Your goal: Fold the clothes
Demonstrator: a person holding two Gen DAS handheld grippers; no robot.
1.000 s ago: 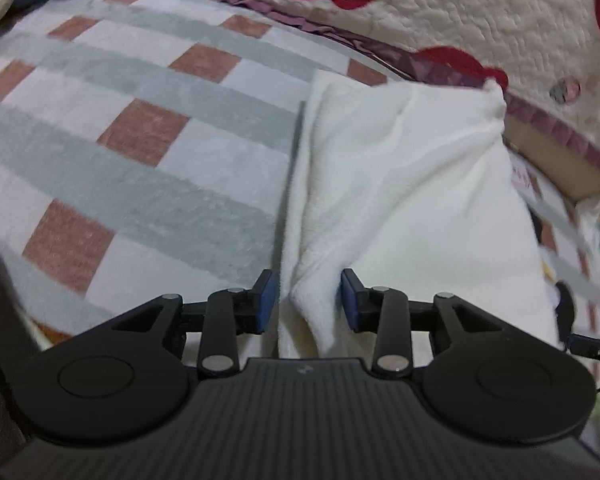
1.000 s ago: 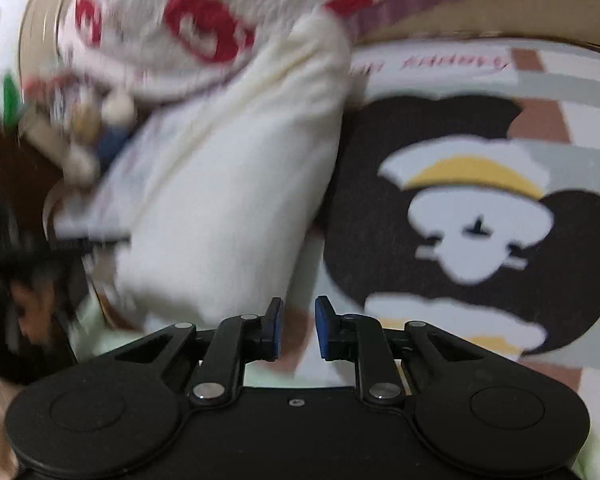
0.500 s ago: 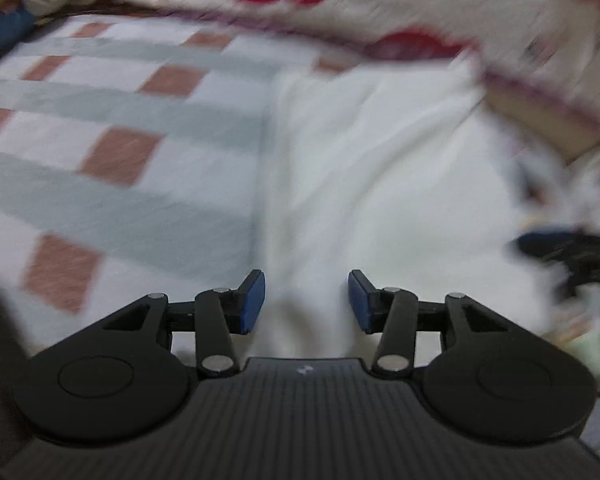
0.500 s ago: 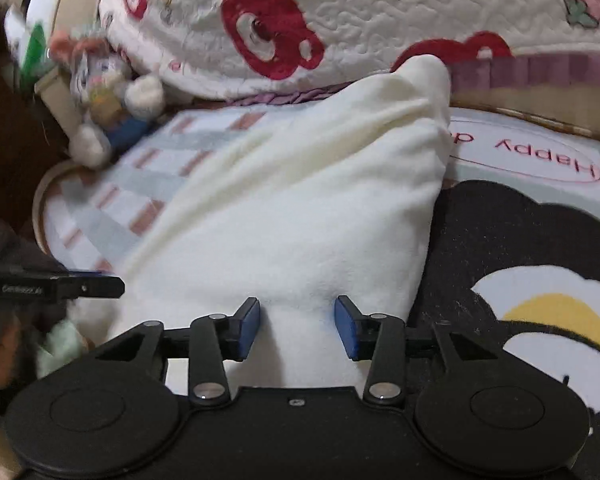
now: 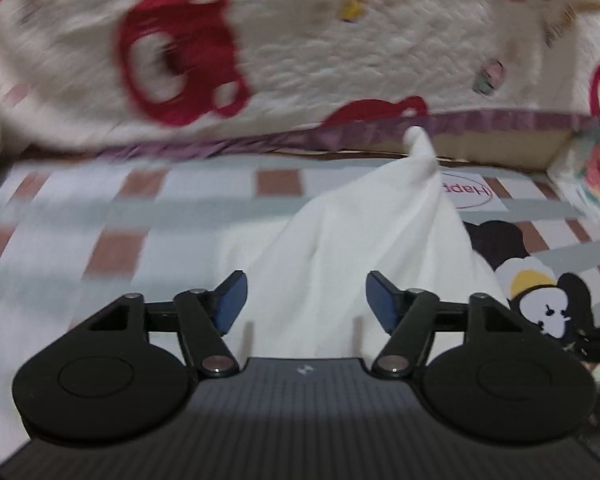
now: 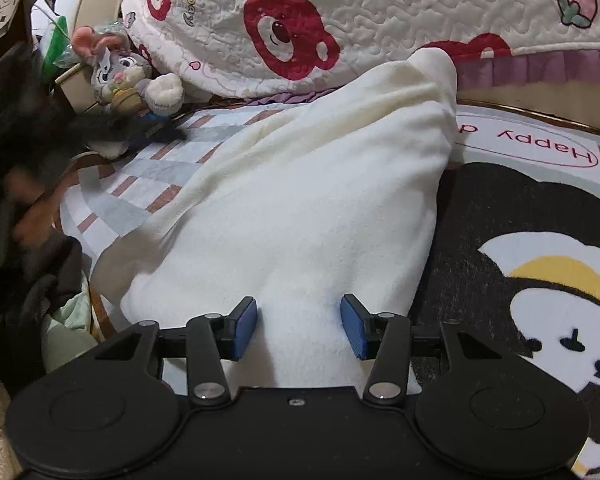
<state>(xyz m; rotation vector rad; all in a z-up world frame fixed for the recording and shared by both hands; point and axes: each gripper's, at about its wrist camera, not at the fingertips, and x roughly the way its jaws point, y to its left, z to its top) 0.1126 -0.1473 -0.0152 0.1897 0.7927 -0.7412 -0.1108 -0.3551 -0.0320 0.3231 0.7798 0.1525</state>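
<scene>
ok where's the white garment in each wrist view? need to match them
Left wrist: white garment centre, rising from between the open fingers to a twisted tip.
Right wrist: white garment centre, filling the middle, far corner top right.
Shared landmark: "Happy" label, right of the garment in both.

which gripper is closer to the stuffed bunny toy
Left, most likely. The bunny toy sits far left in the right gripper's view, beyond the white garment. The blurred left gripper seems to reach right beside it.
</scene>
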